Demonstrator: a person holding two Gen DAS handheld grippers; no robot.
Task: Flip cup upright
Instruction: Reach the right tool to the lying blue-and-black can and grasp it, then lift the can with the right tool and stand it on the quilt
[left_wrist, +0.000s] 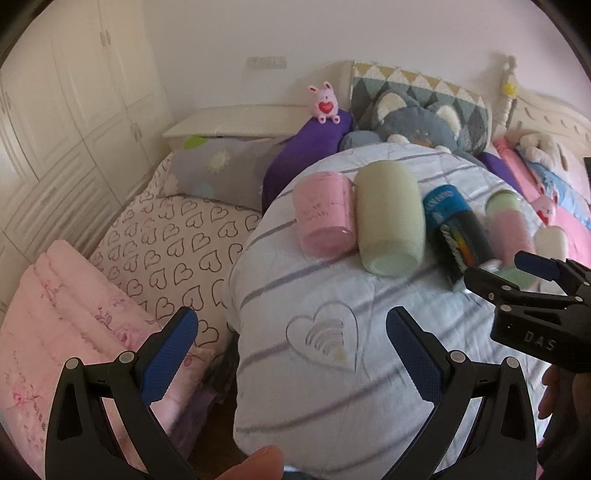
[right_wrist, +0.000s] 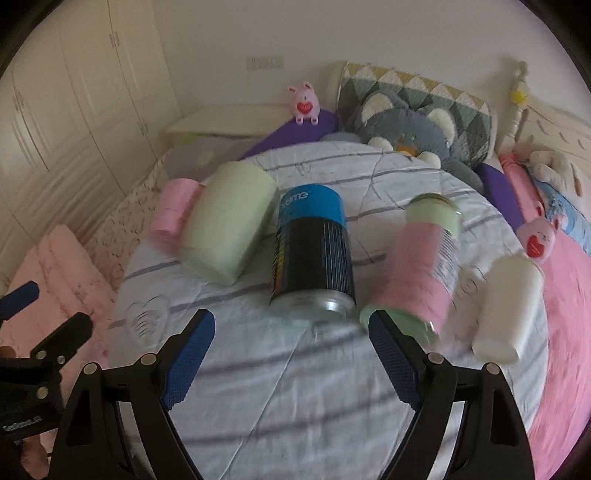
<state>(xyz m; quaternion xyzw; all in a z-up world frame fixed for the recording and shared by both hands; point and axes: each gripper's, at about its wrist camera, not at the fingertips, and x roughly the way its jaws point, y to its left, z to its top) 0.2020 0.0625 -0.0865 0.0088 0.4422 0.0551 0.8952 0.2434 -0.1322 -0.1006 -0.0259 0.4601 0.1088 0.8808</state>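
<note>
Bedroom: white wardrobe (left_wrist: 66, 110) along the left wall, bed piled with pillows and a grey cat plush (left_wrist: 417, 125). Work surface is a folded striped quilt (left_wrist: 332, 332). Five containers lie on their sides in a row on it: pink cup (left_wrist: 325, 214), touching it a pale green cup (left_wrist: 388, 221), then a blue-and-black can (right_wrist: 312, 254), a pink-and-green can (right_wrist: 424, 269), and a white cup (right_wrist: 509, 306); contents not visible. Left gripper (left_wrist: 291, 354) jaws spread, empty. Right gripper (right_wrist: 291, 354) jaws spread, empty, just before the blue-and-black can.

Striped quilt (right_wrist: 295, 387): five containers (right_wrist: 312, 254) lying sideways.
</note>
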